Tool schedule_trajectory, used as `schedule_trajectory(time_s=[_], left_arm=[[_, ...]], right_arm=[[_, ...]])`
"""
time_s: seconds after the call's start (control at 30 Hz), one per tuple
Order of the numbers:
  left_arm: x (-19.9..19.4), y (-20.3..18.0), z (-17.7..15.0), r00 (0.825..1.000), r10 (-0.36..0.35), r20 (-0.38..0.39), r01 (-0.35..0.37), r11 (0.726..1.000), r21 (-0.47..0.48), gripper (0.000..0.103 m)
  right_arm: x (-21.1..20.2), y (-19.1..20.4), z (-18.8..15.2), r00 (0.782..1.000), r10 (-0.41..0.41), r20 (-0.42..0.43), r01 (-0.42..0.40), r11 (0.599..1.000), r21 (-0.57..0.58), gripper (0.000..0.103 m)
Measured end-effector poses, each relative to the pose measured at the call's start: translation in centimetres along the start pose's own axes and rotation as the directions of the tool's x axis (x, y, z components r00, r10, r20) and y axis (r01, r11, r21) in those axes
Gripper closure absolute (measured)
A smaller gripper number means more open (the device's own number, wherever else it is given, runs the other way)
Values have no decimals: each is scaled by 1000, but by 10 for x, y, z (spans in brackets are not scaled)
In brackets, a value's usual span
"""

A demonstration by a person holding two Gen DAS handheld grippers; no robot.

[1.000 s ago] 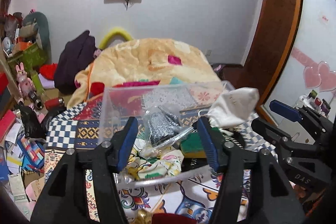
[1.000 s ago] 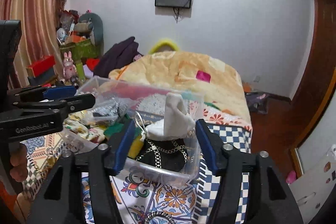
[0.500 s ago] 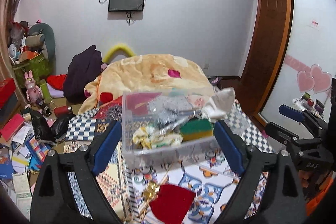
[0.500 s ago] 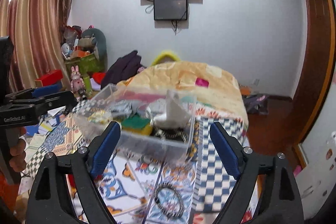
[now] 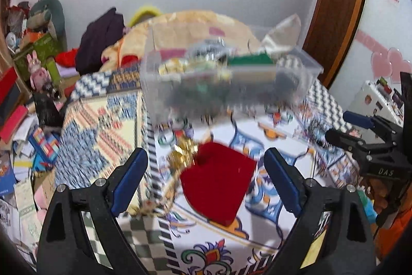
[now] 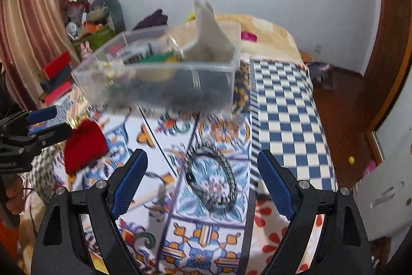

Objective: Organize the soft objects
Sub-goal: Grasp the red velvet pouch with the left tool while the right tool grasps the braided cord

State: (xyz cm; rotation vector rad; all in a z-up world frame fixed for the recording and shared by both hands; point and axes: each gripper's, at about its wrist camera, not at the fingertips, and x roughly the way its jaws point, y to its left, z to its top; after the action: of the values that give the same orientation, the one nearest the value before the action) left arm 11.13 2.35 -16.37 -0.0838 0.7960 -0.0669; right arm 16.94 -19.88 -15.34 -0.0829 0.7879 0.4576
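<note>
A clear plastic bin point(image 5: 226, 84) point(image 6: 159, 79) stands on the patterned bed cover, holding a white cloth point(image 6: 208, 40), a green sponge point(image 5: 252, 59) and other small items. A red pouch point(image 5: 219, 190) point(image 6: 83, 144) with a gold tie lies in front of the bin. A braided black-and-white bracelet point(image 6: 209, 177) lies on the cover. My left gripper point(image 5: 206, 179) is open and empty, just short of the pouch. My right gripper point(image 6: 202, 177) is open and empty, just short of the bracelet.
A yellow blanket point(image 5: 195, 22) is heaped behind the bin. Cluttered books, toys and boxes point(image 5: 28, 84) lie at the left of the bed. A wooden door frame point(image 5: 334, 4) stands at the right. The right gripper shows in the left view point(image 5: 360, 135).
Both grippers have pulled back from the bin and opened wider. The red pouch and the bracelet have come into view in front of them.
</note>
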Motion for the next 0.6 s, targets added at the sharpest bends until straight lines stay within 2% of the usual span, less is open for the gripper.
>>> schedule_trajectory(time_s=[0.17, 0.33, 0.43, 0.6], left_arm=[[17, -3, -15, 997, -40, -68, 39, 999, -18, 11], [30, -10, -17, 995, -24, -98, 23, 1000, -7, 11], [33, -13, -17, 997, 17, -77, -17, 1000, 1, 11], [38, -19, -19, 996, 68, -50, -66, 997, 34, 28]], right_arm=[[6, -6, -11, 999, 1, -41, 0, 1000, 25, 18], [9, -8, -17, 998, 30, -54, -26, 998, 61, 20], [8, -5, -18, 999, 16, -48, -14, 999, 40, 31], [8, 5, -17, 999, 16, -33, -16, 1000, 5, 59]])
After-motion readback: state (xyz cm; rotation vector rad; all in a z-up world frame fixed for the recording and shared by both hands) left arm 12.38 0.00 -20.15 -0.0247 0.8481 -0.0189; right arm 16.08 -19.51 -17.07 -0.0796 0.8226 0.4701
